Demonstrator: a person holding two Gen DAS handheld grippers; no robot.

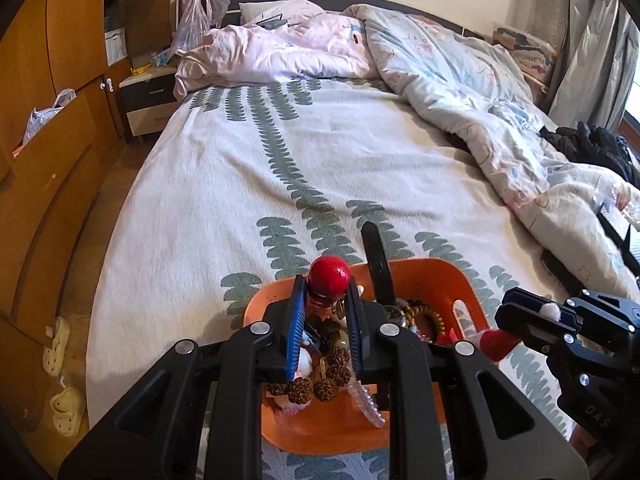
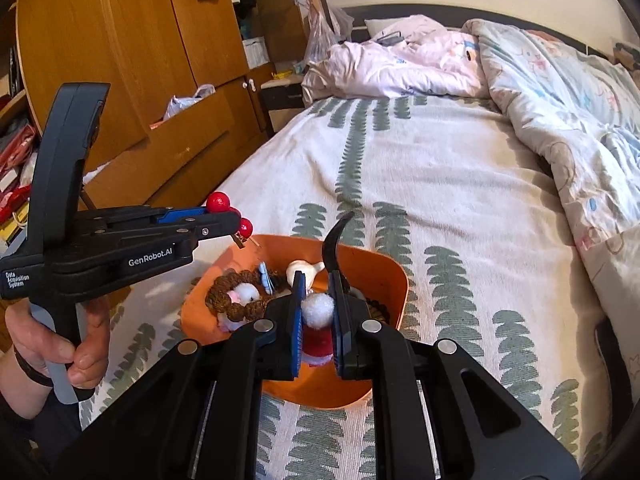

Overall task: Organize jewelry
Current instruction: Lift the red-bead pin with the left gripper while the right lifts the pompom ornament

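An orange tray (image 1: 440, 276) (image 2: 384, 264) of jewelry lies on the bed. Above its near-left part my left gripper (image 1: 326, 285) (image 2: 229, 216) is shut on a red bead piece (image 1: 330, 275) (image 2: 218, 202), whose small metal bits dangle below it. My right gripper (image 2: 317, 285) (image 1: 505, 307) is shut on a red-and-white pom-pom ornament (image 2: 318, 308) (image 1: 496, 342) over the tray's near side. Left in the tray are a brown knobbly bead bracelet (image 1: 320, 388) (image 2: 224, 288), a black strap (image 1: 376, 264) (image 2: 334, 240), a wooden bead bracelet (image 1: 428, 316) and a clear bead string (image 1: 368, 404).
The bed sheet (image 1: 240, 168) has a green leaf print. A rumpled duvet (image 1: 460, 92) covers the far and right side, with black clothing (image 1: 592, 144) beyond it. A wooden wardrobe (image 2: 120, 60) with an open drawer stands left; slippers (image 1: 66, 408) lie on the floor. A hand (image 2: 80, 344) holds the left gripper.
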